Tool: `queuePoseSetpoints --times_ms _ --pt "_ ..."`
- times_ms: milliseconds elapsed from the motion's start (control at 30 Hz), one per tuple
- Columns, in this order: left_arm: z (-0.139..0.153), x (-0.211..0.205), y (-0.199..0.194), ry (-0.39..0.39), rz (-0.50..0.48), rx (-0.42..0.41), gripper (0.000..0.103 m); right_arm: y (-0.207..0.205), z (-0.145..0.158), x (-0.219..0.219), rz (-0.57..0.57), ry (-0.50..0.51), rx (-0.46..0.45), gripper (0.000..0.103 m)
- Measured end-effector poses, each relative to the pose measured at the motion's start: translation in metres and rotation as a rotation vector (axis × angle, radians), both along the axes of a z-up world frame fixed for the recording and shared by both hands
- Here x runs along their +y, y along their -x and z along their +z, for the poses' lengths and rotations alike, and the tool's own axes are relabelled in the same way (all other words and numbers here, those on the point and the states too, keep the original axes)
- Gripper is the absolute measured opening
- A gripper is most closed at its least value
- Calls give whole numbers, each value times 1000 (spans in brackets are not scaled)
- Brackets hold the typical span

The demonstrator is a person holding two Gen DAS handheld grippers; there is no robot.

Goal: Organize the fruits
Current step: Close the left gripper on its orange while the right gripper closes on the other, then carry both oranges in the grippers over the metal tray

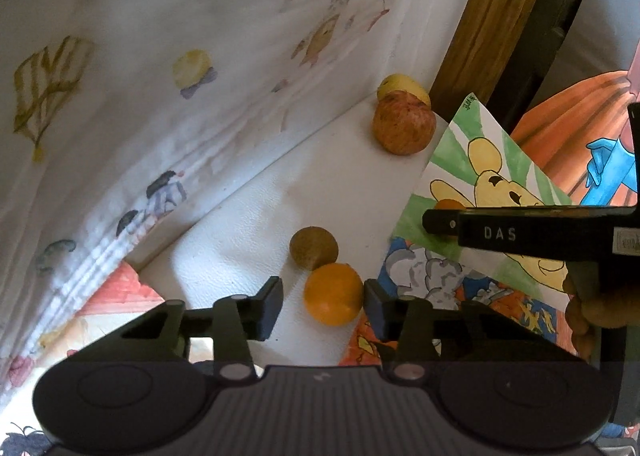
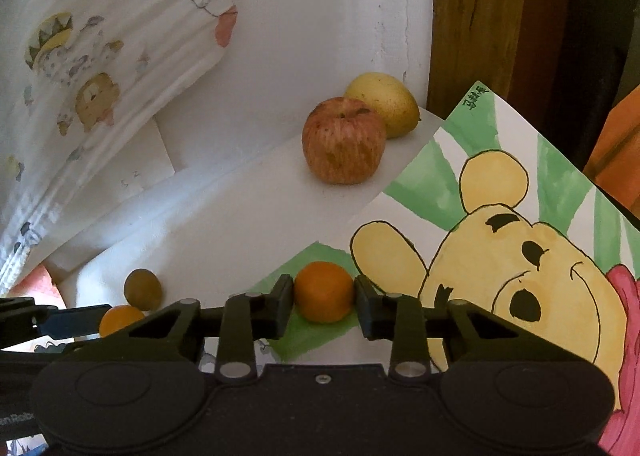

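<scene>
An orange [image 1: 333,294] lies on the white surface [image 1: 240,223] between the jaws of my left gripper [image 1: 323,294]. The right-hand pad touches it and a gap shows at the left-hand pad, so the gripper is open. A brown kiwi [image 1: 314,248] sits just behind this orange. My right gripper [image 2: 324,296] is shut on a second orange [image 2: 324,292], resting on the green corner of a bear painting [image 2: 500,256]. Farther back stand a red apple [image 2: 344,139] and a yellow pear [image 2: 384,101]. The kiwi [image 2: 143,289] and first orange [image 2: 120,318] show at the left.
A white cloth with cartoon prints [image 1: 160,75] hangs along the left and back. A wooden post [image 1: 492,15] rises behind the apple [image 1: 404,123]. More coloured drawings [image 1: 440,288] lie under and around the bear sheet. A hand [image 1: 588,308] holds the right gripper.
</scene>
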State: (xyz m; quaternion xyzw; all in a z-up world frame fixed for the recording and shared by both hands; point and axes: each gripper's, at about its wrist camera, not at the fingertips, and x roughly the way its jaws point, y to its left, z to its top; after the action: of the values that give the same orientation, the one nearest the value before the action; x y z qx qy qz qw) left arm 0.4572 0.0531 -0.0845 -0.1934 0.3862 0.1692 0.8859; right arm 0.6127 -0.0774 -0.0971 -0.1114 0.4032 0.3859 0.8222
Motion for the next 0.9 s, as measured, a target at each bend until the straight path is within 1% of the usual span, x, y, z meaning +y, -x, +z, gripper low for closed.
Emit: queuePoseSetpoints --times_ms 100,133,233,300,367,500,733,900 --pt "0 -1 -1 5 -7 4 40 5 3 -1 4 -2 12 34" --pt "0 -2 -1 16 -9 3 35 9 5 -2 8 -2 15 34" --pt "1 -3 -1 23 -11 12 34 20 11 -5 12 -7 17 34" --pt "3 -3 -1 30 -12 21 34 27 17 -9 5 -17 3 34" --pt "4 -3 2 33 -13 34 34 33 22 -12 8 -30 13 34" --pt "7 -5 10 36 -18 46 34 50 32 -16 25 -24 -16 34" --pt "15 -10 29 42 -43 31 34 82 54 -32 10 -52 -34 34" --pt "26 -14 49 45 -61 12 34 115 72 -46 -21 -82 -49 34"
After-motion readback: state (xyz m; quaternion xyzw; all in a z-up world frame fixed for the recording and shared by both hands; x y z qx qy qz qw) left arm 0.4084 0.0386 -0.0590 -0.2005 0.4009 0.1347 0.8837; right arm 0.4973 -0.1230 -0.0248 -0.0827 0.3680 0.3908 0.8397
